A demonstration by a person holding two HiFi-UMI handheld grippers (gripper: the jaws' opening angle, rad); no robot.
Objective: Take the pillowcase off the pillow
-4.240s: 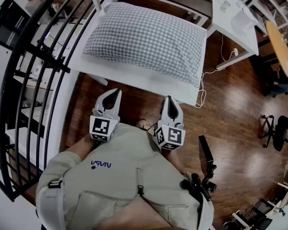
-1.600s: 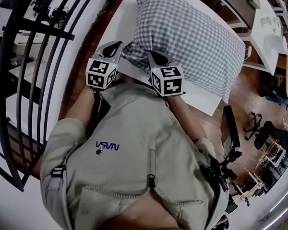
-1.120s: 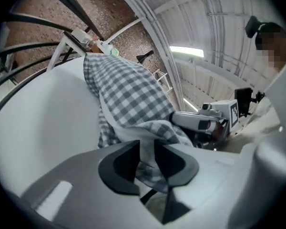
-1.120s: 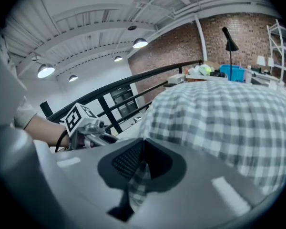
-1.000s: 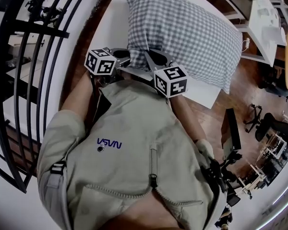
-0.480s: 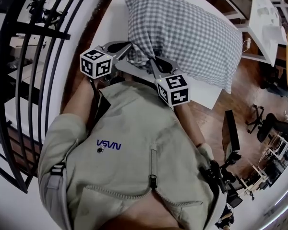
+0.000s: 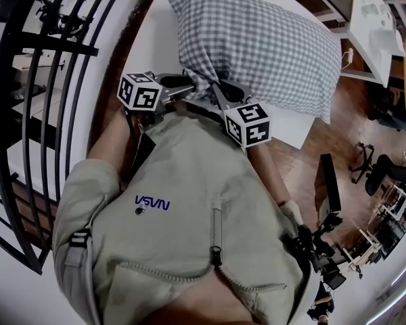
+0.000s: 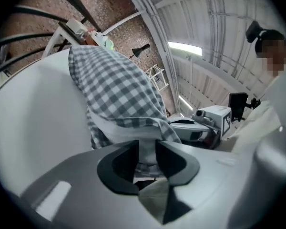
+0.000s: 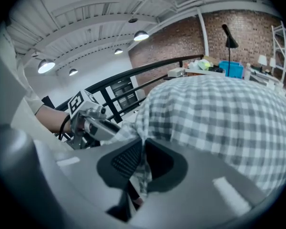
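Observation:
A grey-and-white checked pillowcase [image 7: 257,39] covers a pillow on the white table [image 7: 159,32]. Both grippers meet at its near, bunched end. My left gripper [image 7: 189,83] has the white inner pillow [image 8: 119,128] between its jaws, which are opening. In the left gripper view the white cloth fills the gap between the pads of this gripper [image 8: 145,154], below the lifted checked hem [image 8: 133,123]. My right gripper [image 7: 214,88] is shut on the pillowcase's checked edge, which hangs pinched between its jaws [image 9: 143,159]. The left gripper [image 9: 86,116] shows at the left of the right gripper view.
A black curved railing [image 7: 47,59] runs close along the left. The table's near corner [image 7: 294,137] juts over the wooden floor. A white desk [image 7: 365,12] stands at the top right, and office chairs [image 7: 386,175] stand at the right.
Both grippers came up from the chest to the pillow's near end. In the last second the pillowcase end bunched between them and the left gripper shifted its hold at the opening.

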